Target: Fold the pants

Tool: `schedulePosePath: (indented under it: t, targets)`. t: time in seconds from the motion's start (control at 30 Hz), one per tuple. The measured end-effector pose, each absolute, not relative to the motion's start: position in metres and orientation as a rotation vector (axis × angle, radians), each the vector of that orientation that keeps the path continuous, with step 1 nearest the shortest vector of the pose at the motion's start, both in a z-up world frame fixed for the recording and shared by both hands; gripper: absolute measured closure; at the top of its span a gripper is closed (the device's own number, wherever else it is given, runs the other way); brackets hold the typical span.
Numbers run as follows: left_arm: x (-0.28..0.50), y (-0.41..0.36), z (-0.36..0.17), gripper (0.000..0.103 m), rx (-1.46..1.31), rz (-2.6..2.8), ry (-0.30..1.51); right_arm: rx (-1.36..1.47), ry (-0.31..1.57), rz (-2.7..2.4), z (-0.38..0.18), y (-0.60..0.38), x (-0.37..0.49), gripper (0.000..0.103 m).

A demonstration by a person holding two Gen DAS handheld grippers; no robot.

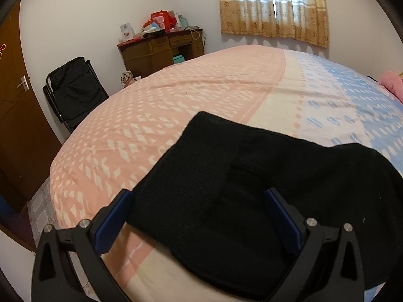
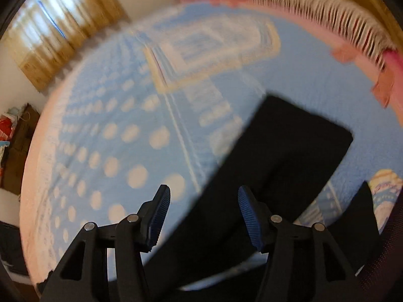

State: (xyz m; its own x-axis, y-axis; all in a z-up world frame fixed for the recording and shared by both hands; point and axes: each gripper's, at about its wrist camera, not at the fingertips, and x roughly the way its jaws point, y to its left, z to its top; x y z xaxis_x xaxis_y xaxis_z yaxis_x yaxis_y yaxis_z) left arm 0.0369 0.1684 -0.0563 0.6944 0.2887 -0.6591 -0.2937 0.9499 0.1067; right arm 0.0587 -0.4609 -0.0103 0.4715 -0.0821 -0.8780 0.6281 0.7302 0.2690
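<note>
1 pair of black pants lies on the near part of the bed, across where the pink half of the cover meets the blue half. In the right wrist view, which is blurred, the pants run as a long folded strip over the blue cover.

The left gripper is spread wide, its 2 blue-padded fingers on either side of the near end of the pants, gripping nothing. The right gripper is also spread, its 2 fingers over the strip's near left edge, empty.

Far left stand 1 wooden desk piled with boxes, 1 black chair and 1 brown door. 1 curtain covers the far window.
</note>
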Motion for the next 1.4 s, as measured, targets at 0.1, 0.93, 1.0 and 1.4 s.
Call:
schedulePosePath:
  t: [0.1, 0.93, 1.0, 1.4]
  targets:
    - [0.038, 0.167, -0.056, 0.000, -0.006, 0.334, 0.737, 0.594, 1.052, -0.429, -0.017, -0.465, 0.064, 0.041]
    - [0.041, 0.166, -0.056, 0.000, 0.008, 0.336, 0.742, 0.772, 0.608, -0.432, -0.011, -0.486, -0.181, 0.099]
    - [0.042, 0.165, -0.055, 0.000, 0.008, 0.341, 0.748, 0.800, 0.596, -0.345, -0.005, -0.479, -0.169, 0.098]
    - [0.041, 0.165, -0.057, 0.000, 0.006, 0.338, 0.742, 0.665, 0.793, -0.142, -0.013, -0.391, -0.030, 0.022]
